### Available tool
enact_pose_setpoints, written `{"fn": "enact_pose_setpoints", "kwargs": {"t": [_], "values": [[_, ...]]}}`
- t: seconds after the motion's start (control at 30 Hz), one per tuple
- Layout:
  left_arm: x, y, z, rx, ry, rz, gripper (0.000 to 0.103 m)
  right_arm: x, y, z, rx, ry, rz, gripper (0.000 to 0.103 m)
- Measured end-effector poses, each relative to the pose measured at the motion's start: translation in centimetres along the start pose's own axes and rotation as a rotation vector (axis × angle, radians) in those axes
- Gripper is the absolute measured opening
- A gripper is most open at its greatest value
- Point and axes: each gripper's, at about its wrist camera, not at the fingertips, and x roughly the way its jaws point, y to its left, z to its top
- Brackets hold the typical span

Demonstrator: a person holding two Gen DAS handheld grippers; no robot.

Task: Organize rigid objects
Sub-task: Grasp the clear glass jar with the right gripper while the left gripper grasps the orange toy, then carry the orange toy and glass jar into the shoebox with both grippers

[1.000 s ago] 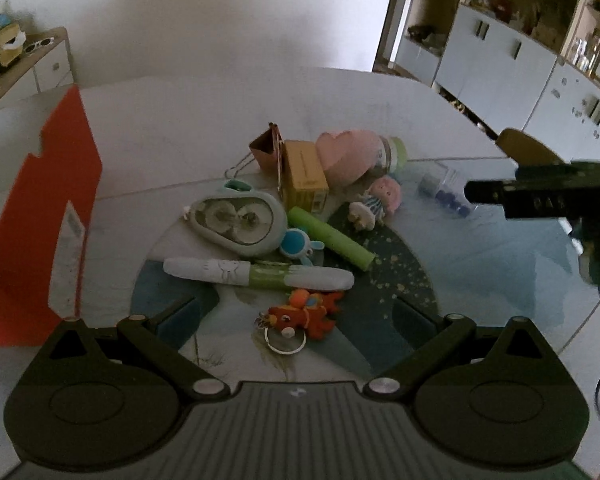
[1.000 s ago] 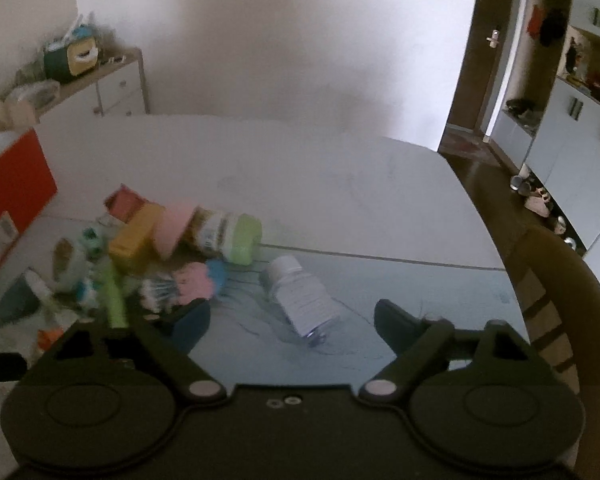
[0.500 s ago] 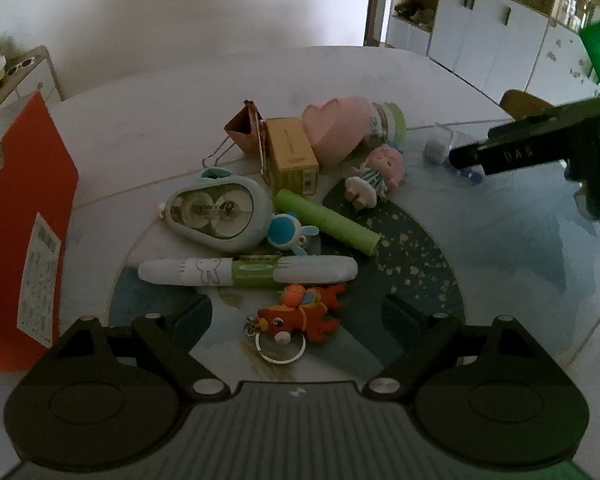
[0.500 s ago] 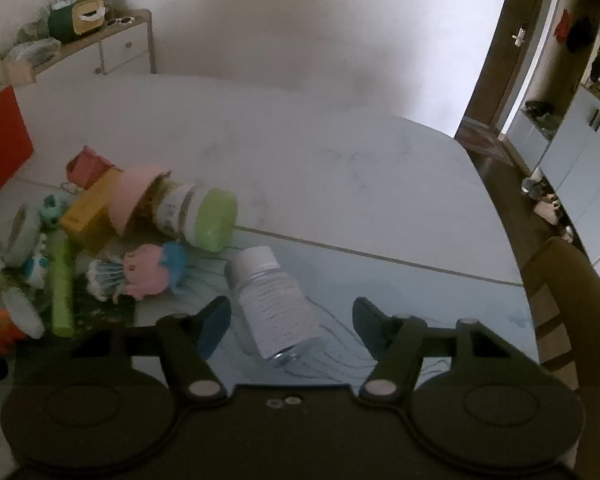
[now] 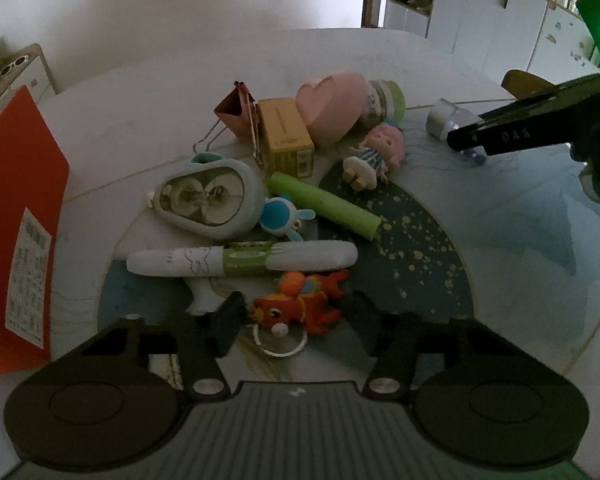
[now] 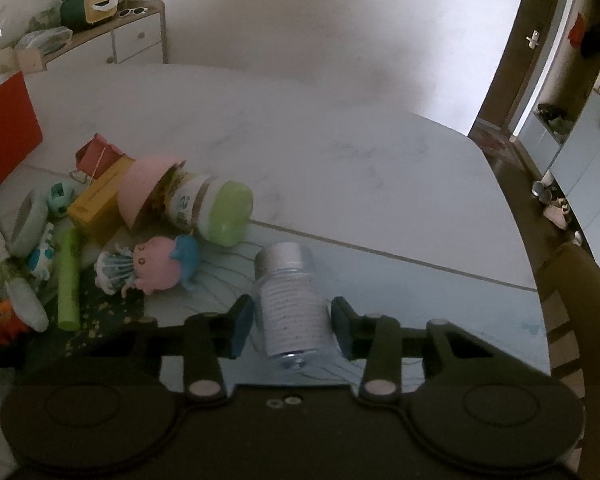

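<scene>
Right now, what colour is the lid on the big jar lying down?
Light green lid; the right wrist view shows it best.

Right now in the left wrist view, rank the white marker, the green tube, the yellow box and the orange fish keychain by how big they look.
1. white marker, longest.
2. green tube.
3. yellow box and orange fish keychain: they look alike, and the keychain lies nearer the camera, so I won't rank them.

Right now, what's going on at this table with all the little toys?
A person is tidying small things with two hand-held grippers. The left gripper is closing around an orange fish keychain lying on the table. The right gripper is closing around a small clear bottle lying on its side. Neither looks lifted yet; the other items lie in a heap.
</scene>
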Motion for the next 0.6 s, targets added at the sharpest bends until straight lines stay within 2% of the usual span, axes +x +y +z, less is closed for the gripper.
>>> {"fn": "enact_pose_setpoints", "kwargs": {"t": [0.3, 0.6], "values": [[-0.5, 0.3, -0.1, -0.034, 0.020, -0.010, 0.052, -1.4, 0.6, -0.7, 0.056, 0.012, -0.018, 0.041], [-2.4, 0.7, -0.6, -0.069, 0.008, 0.001, 0.052, -4.8, 1.3, -1.4, 0.122, -0.005, 0.039, 0.039]]}}
